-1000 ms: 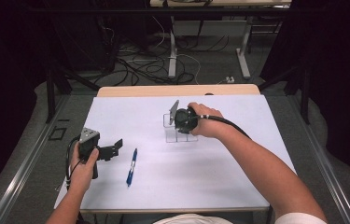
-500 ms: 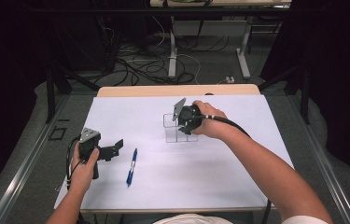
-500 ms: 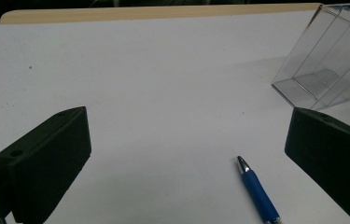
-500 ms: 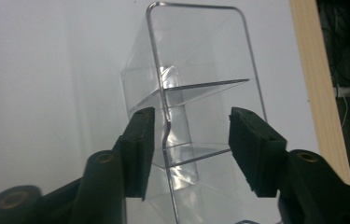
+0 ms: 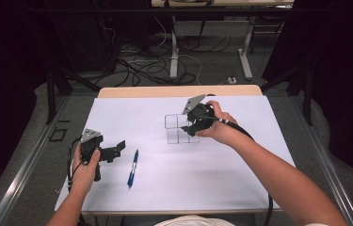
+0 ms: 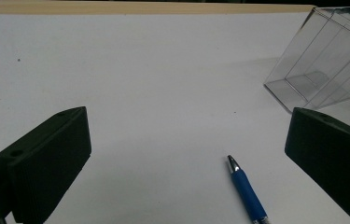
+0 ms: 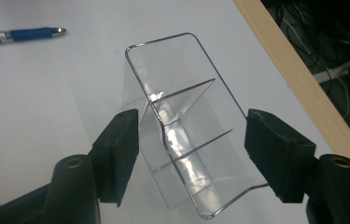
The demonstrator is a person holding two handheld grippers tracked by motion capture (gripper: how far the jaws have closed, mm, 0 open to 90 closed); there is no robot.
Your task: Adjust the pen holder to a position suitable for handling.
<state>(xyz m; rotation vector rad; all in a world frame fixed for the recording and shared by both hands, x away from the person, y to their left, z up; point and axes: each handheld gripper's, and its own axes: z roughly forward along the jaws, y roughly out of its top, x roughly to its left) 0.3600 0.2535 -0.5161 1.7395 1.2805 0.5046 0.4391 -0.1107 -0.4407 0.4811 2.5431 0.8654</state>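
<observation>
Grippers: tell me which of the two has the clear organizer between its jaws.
The right gripper: its jaws straddle the clear organizer, having just been opening. The left gripper stands apart, jaws wide over bare table near the blue pen.

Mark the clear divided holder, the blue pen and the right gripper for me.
clear divided holder [image 7: 182, 126], right gripper view, on its inner divider wall.
blue pen [image 5: 132, 168], high view, mid barrel.
right gripper [image 7: 191, 144], right gripper view, midway between its open jaws.
</observation>
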